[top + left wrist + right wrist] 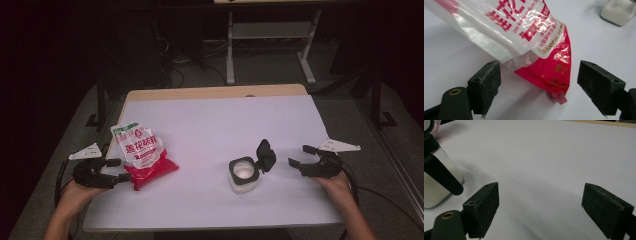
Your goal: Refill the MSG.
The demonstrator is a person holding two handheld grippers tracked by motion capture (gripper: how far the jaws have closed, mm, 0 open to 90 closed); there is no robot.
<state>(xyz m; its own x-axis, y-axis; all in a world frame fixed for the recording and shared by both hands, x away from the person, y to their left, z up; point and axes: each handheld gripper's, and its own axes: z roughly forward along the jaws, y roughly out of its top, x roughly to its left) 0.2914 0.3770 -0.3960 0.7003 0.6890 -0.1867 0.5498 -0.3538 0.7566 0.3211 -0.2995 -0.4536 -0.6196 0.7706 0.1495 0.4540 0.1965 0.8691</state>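
A red and white plastic bag (142, 155) with printed lettering lies on the white table (220, 120) at the left. My left gripper (122, 170) sits just left of the bag's red bottom end and is open. In the left gripper view, the bag's red corner (554, 72) lies between the spread jaws of that gripper (542, 83), and neither pad touches it. A small clear jar (244, 175) of white powder stands right of centre, its black flip lid (265, 155) swung open. My right gripper (299, 155) is open just right of the lid, with nothing between the jaws (544, 207). The jar (434, 185) is at that view's left edge.
A wooden strip (215, 92) of the table shows along the far edge. Beyond it, on the dark floor, stand the white legs of another desk (230, 50) and some cables. The jar (617, 11) also shows far off in the left gripper view.
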